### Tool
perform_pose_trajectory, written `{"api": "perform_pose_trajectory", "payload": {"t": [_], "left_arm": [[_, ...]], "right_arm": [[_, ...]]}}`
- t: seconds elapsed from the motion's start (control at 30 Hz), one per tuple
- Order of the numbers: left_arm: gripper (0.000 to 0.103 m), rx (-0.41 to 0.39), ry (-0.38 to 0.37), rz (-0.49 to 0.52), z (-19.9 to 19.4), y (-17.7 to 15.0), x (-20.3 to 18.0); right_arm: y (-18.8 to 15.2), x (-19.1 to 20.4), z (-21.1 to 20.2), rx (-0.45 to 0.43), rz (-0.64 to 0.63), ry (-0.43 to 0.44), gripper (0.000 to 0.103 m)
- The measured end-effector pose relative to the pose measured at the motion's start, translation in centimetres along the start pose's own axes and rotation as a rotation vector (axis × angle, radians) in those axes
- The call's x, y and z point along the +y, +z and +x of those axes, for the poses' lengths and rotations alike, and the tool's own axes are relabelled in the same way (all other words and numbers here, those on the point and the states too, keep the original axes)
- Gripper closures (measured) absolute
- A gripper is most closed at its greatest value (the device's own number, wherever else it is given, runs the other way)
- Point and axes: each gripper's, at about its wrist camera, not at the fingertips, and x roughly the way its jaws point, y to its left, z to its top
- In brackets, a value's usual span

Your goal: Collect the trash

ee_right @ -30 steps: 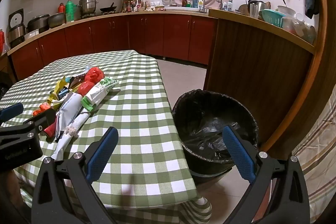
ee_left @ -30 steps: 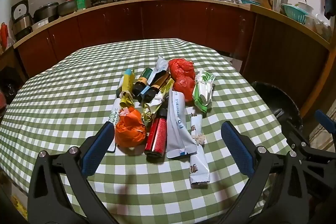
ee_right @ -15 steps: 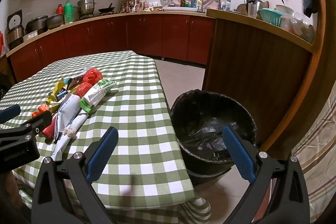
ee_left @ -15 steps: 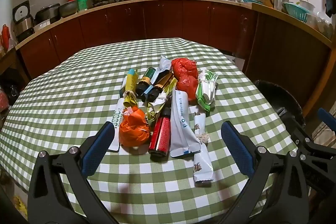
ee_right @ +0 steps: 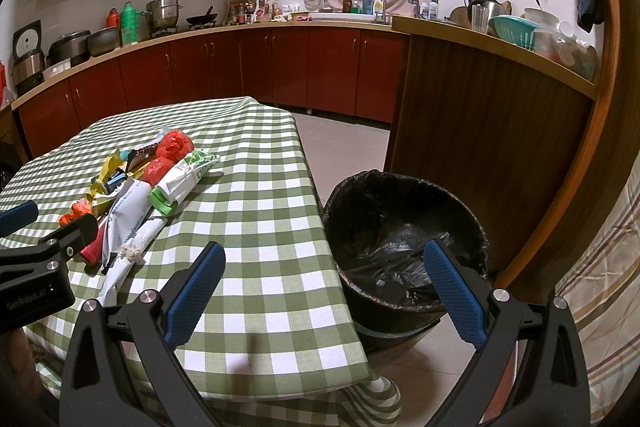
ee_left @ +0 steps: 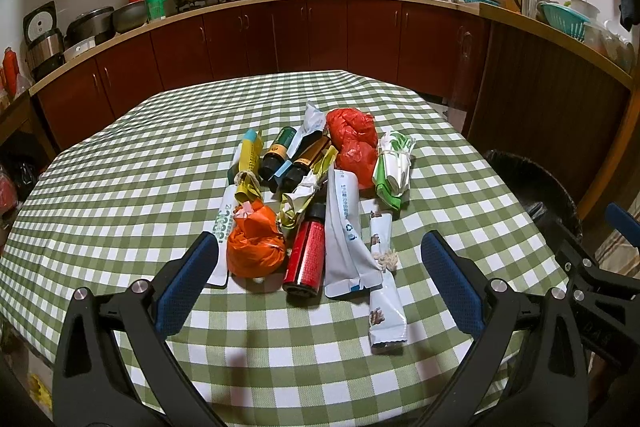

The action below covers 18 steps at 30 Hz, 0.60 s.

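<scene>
You haven't started: the trash pile sits mid-table, the bin beside its right edge looks empty, and your left gripper and right gripper gape, holding nothing.

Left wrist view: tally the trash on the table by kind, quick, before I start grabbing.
Knotted plastic bags: 2, orange and red
Bottles and cans: 3, two dark bottles and a red can
Wrappers and pouches: about 7; they overlap, so the count is uncertain
Total: about 12
</scene>
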Motion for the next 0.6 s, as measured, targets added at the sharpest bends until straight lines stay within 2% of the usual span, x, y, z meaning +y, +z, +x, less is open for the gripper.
{"api": "perform_pose_trajectory", "payload": {"t": [0.6], "left_arm": [[0.004, 0.003, -0.001, 0.002, -0.09, -0.06, 0.04]], "right_arm": [[-0.02, 0.02, -0.01, 0.0, 0.001, -0.001, 0.006]]}}
